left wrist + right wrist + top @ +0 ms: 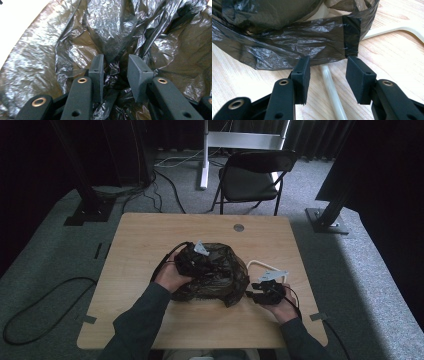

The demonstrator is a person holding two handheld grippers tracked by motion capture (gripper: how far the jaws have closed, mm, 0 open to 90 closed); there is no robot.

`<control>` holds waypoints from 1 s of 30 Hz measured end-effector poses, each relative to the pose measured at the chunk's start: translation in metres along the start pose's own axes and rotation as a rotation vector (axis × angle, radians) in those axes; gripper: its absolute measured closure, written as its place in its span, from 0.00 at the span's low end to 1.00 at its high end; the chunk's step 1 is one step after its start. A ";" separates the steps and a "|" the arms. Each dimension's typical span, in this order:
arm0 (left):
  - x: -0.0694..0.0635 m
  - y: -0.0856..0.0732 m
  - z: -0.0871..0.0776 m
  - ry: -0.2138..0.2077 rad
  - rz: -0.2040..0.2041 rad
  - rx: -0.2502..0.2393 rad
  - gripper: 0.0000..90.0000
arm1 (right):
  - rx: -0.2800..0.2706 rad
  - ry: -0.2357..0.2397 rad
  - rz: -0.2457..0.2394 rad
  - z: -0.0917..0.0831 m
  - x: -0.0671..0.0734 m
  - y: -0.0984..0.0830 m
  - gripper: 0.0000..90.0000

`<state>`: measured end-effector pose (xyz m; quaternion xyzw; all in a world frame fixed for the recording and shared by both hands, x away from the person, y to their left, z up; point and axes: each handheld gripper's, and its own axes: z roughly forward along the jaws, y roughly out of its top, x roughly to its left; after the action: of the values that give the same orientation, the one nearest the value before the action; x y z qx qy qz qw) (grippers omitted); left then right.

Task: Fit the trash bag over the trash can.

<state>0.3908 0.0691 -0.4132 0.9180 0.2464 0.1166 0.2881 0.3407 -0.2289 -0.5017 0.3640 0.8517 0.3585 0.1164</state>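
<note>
A crumpled black plastic bag point(215, 275) lies in the middle of the wooden table point(145, 240). My left gripper point(199, 256) is pushed into the bag's top from the left. In the left gripper view its jaws point(115, 60) stand apart, with loose folds of the bag point(110, 32) in the gap and no pad pressing on them. My right gripper point(253, 295) sits low at the bag's right side. Its jaws point(327, 62) are open just short of the bag's hem point(287, 47), with a white hanger point(332, 90) on the table between them. Part of the hanger point(261, 265) sticks out from under the bag.
A black folding chair point(252, 175) stands beyond the table's far edge. A round grommet point(239, 227) sits in the tabletop near that edge. Cables point(45, 295) run over the grey carpet at the left, and dark stand bases flank the table.
</note>
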 end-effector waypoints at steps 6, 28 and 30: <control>-0.001 0.001 0.006 -0.001 0.010 0.026 0.73 | 0.000 0.000 0.000 0.000 0.000 0.000 0.60; -0.006 0.004 0.023 0.014 0.040 0.101 0.63 | 0.006 0.001 -0.001 0.001 0.000 0.000 0.60; -0.006 0.004 0.024 0.021 0.044 0.107 0.62 | 0.005 0.001 -0.001 0.001 0.000 0.000 0.60</control>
<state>0.3956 0.0515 -0.4307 0.9360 0.2348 0.1192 0.2336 0.3407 -0.2285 -0.5024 0.3636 0.8530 0.3563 0.1153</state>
